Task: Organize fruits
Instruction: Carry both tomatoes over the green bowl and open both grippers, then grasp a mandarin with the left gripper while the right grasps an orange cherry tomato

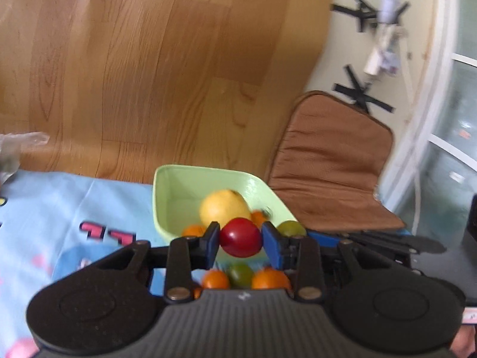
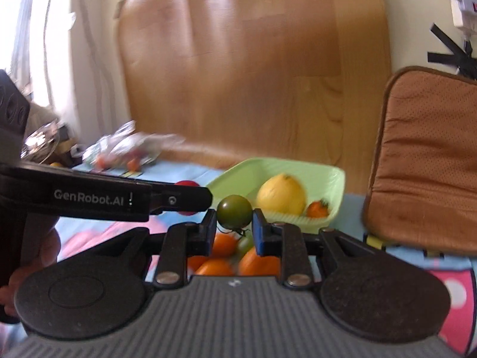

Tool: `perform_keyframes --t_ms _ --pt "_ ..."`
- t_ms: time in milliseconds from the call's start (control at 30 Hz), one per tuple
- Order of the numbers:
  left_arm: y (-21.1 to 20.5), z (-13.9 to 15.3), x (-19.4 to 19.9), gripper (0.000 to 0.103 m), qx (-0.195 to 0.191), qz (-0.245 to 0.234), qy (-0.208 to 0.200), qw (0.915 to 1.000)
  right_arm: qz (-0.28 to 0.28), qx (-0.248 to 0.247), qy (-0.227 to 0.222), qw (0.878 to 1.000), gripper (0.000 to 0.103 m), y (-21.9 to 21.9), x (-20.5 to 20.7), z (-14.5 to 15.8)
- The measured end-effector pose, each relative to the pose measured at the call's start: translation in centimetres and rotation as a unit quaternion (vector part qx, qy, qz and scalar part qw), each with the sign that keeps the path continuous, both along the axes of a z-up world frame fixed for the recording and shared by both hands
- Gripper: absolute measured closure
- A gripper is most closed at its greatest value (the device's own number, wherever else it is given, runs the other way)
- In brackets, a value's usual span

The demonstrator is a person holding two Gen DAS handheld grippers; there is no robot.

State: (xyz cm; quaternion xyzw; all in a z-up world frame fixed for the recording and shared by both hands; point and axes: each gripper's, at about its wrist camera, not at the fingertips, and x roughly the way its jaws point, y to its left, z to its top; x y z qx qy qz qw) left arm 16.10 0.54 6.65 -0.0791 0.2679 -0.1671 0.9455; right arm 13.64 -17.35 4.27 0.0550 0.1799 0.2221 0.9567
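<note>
Covering the table, blue patterned cloth [image 1: 89, 203], wood-grain panel [image 1: 167, 68] behind

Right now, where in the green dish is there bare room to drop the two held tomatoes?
Free: the green dish floor left of the yellow fruit, toward its left wall. Crowded: the right corner by the small orange tomato. Left tongs grip the red tomato; right tongs grip the green tomato.

Green tomato [image 2: 234, 211] between tool [image 2: 234, 223] pads
</note>
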Motion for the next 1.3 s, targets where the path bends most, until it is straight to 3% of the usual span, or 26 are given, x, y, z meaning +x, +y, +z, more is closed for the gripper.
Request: perform_keyframes --t_ms 267,367,433,600,700,867,1067,1100,1200,1300 --pt "0.3 -2.8 6.6 0.072 0.018 0.034 0.05 0.998 -0.036 0.013 0.032 0.999 0.073 -1.0 4.6 -1.7" --pt "0.4 -3.1 7.6 0.064 0.031 0.044 0.05 0.9973 -0.042 0.018 0.036 0.998 0.068 -1.1 5.1 -1.9" --pt "0.5 -3.0 7.5 0.06 0.031 0.048 0.045 0.9973 -0.046 0.024 0.031 0.998 0.061 -1.4 5.2 -1.8" --pt "1.9 -1.5 4.5 0.06 0.01 0.041 0.022 0.9989 -0.044 0.032 0.006 0.999 0.061 -2.1 3.0 -0.7" --pt "2.5 -1.5 1.9 0.059 0.003 0.031 0.03 0.9991 -0.017 0.032 0.0 0.999 0.061 -2.1 0.6 -0.4" --pt "2.7 -3.3 -1.3 0.059 -0.012 0.015 0.074 0.9971 0.045 -0.057 -0.031 0.997 0.061 1.1 -3.1 -1.1" --pt "2.5 -5.2 -2.4 0.063 -0.023 0.026 0.105 0.9939 0.093 -0.186 -0.052 0.977 0.061 5.5 -4.1 -2.9" --pt "2.6 -5.5 -2.4 0.07 -0.03 0.029 0.113 0.9927 0.092 -0.199 -0.049 0.974 0.061 5.9 -3.7 -3.2" --pt "2.9 -5.8 -2.7 0.072 -0.043 0.034 0.113 0.9921 0.084 -0.228 -0.035 0.969 0.065 6.6 -2.3 -4.0" --pt "3.5 -5.6 -3.9 0.072 -0.046 0.041 0.107 0.9923 0.089 -0.209 -0.029 0.973 0.066 6.3 -2.6 -3.6"
